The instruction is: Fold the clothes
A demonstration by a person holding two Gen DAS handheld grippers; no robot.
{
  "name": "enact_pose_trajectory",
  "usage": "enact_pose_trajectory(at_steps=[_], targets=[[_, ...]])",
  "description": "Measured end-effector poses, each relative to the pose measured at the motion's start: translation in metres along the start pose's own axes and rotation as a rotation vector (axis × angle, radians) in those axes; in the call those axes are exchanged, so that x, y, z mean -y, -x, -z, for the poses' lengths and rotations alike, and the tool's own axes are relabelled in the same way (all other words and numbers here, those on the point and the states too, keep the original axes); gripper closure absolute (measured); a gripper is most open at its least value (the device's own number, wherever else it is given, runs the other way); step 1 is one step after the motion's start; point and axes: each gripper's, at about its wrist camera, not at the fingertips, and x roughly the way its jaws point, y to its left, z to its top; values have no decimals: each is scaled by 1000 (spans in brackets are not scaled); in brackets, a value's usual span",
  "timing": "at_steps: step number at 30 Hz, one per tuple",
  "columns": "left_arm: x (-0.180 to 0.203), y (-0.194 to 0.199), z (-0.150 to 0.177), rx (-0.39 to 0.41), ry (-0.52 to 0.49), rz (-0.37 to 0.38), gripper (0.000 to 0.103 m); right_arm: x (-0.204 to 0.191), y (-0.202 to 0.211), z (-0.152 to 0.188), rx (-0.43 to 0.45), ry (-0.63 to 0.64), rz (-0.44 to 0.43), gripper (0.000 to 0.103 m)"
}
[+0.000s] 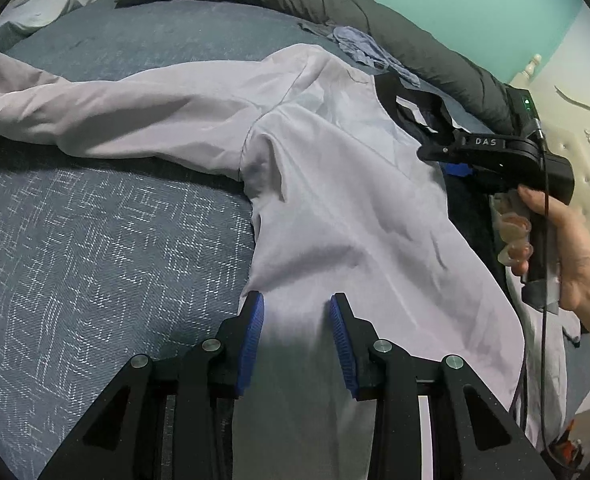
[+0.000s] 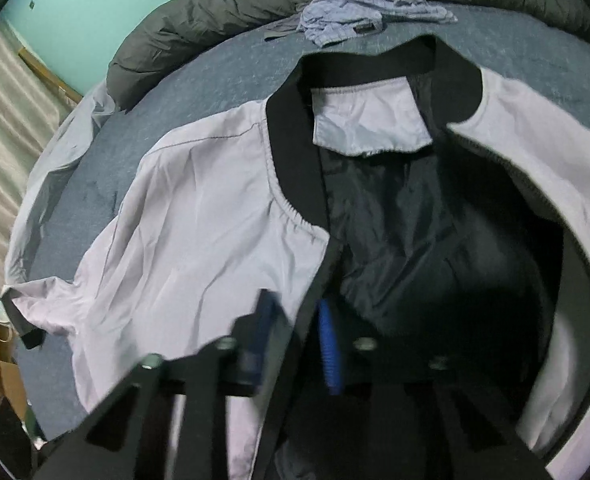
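**Right tongs on the front edge, left tongs at the hem**

The pale lilac bomber jacket (image 2: 199, 208) lies open, lining up, on the blue-grey bedspread (image 1: 95, 240), with its black collar (image 2: 295, 152) at the far end and its long axis running from you toward that collar. Your right gripper (image 2: 299, 332) is clenched on the dark front edge of the jacket's left panel. Your left gripper (image 1: 297, 320) stands released, pads straddling the same panel's near fabric without pressing it. The outstretched sleeve (image 1: 107, 116) trails far left, so your left hand sits nearer to it.
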Motion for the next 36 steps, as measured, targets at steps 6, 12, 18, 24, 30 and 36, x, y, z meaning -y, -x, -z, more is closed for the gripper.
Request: enact_pose_trajectory(at_steps=[6,12,18,24,30,36], targets=[[-1,-1,1,-2,10,6,65,-8,23,-10,94,91,116,97],[-1,-1,3,-4,8,4,65,-37,47,-19,212,278,191,100],[-1,0,5,-5,19,8,64,-50,55,-32,264,356,235,100],[-3,6,6,1,32,16,64,-15,11,-38,121,295,355,100],[-17,14,5,14,60,12,64,19,-7,-40,98,184,349,100],[-28,8,7,-15,97,30,64,21,16,-46,153,126,309,83]])
